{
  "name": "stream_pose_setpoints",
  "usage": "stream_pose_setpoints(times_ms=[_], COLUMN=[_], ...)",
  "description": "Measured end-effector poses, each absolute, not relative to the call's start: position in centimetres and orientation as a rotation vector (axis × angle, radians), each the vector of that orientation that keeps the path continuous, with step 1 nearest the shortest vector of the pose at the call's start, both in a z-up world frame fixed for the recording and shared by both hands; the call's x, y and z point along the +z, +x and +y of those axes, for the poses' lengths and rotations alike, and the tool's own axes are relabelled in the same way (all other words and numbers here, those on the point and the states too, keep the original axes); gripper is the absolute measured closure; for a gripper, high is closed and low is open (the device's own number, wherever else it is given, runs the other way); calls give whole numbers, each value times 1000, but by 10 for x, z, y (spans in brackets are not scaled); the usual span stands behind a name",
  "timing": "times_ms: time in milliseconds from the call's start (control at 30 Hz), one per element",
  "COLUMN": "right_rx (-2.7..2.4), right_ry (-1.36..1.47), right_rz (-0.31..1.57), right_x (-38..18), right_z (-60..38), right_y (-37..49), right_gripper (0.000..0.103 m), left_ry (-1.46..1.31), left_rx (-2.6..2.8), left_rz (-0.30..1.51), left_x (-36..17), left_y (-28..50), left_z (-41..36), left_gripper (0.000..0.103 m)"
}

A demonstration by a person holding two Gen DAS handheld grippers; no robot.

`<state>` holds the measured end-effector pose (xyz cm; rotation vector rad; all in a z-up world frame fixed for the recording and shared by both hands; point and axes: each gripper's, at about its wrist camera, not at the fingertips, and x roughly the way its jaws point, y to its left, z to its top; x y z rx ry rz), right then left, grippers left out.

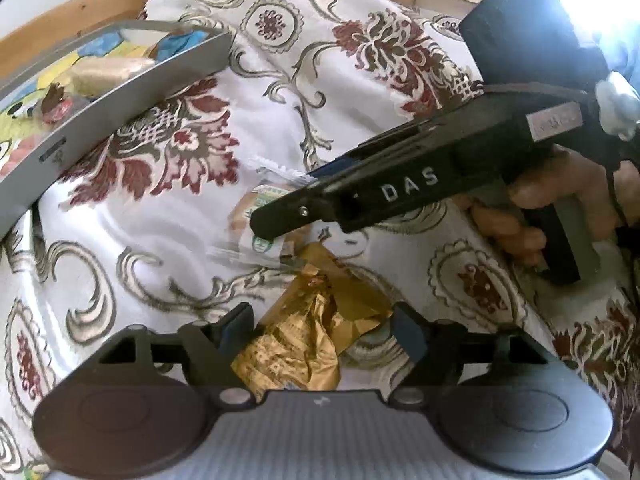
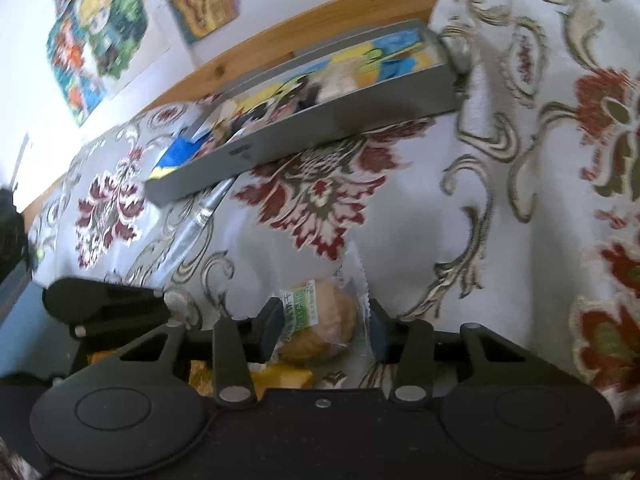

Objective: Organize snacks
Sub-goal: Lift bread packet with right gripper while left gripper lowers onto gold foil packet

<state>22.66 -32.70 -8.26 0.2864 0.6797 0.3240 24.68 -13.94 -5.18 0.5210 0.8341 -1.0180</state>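
Note:
A crumpled gold foil snack packet lies on the flowered cloth, and my left gripper is shut on it, both fingers touching its sides. Just beyond lies a bun in a clear wrapper with a green label. My right gripper is shut on the bun packet, one pad on the label and the other on the serrated wrapper edge. In the left wrist view the right gripper slants down from the right onto that packet. A grey tray holding several snacks sits farther back.
A hand holds the right gripper's handle. The patterned tablecloth covers the table up to a wooden edge. A silvery pen-like object sticks out from under the tray. Colourful pictures hang on the white wall.

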Motion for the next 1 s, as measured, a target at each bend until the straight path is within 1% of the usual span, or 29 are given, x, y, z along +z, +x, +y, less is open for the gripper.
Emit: stream_pose_setpoints(times_ms=[167,367,900,1000], right_rx=[338,341,380,392], right_ry=[210,199,213,200], right_rz=[662,639,568,544], right_x=[-80,-78,-65,-61], right_z=[-314,-312,-310,-307], right_y=[221,216,205,200], right_gripper=[62,63,68,68], left_ry=[579,598,588,614], left_rx=[-997,-970,-924,-920], left_rz=[827,806,807,777], left_x=[-53,-50,-41,-38], left_y=[239,228,217,210], left_z=[-137,-134,-127,-130], left_gripper=[29,33,35,36])
